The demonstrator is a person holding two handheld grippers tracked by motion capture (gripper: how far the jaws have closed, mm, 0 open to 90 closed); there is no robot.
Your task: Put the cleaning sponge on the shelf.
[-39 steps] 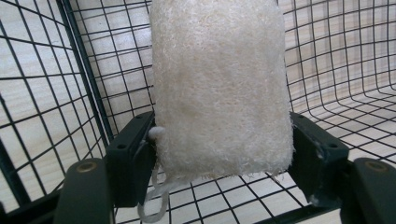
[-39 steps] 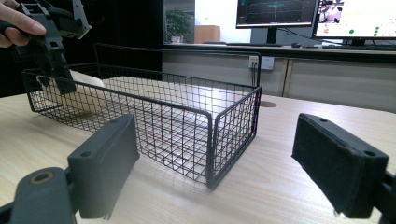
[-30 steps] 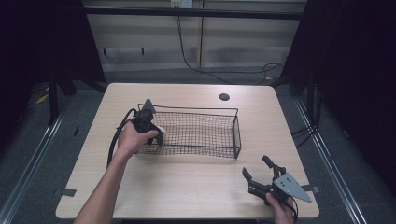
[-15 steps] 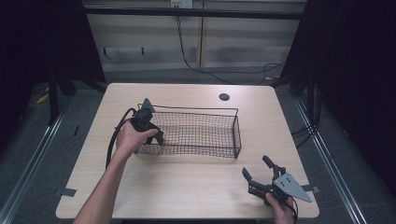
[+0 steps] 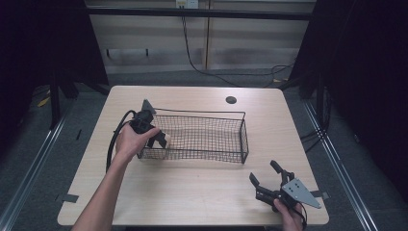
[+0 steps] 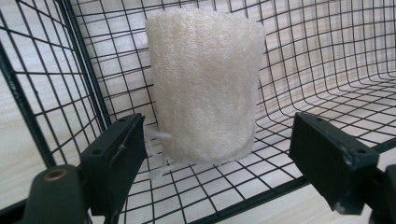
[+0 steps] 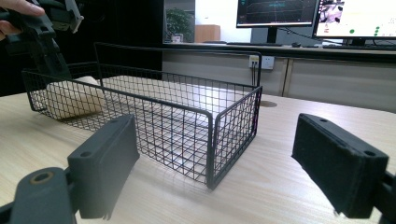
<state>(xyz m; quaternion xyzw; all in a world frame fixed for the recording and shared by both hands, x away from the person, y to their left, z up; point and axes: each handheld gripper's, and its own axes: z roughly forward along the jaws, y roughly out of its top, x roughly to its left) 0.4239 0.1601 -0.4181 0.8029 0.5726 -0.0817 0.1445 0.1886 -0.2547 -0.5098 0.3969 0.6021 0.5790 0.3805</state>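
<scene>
A pale loofah cylinder (image 6: 205, 84) lies on its side in the left end of a black wire basket (image 5: 202, 113). It also shows through the mesh (image 7: 74, 99) in the right gripper view. My left gripper (image 5: 159, 142) reaches down into that end, open. Its jaws (image 6: 223, 154) stand wide on either side of the loofah without touching it. My right gripper (image 5: 263, 172) rests near the table's front right edge, open with nothing between its jaws (image 7: 215, 172). It faces the basket (image 7: 210, 112), and the left gripper (image 7: 42, 37) is at the far end.
The light wooden table (image 5: 192, 192) has a round cable hole (image 5: 231, 100) at the back right. The rest of the basket holds nothing. A cable trails from the left gripper along the table's left side (image 5: 111, 149). Monitors (image 7: 280, 11) stand beyond the table.
</scene>
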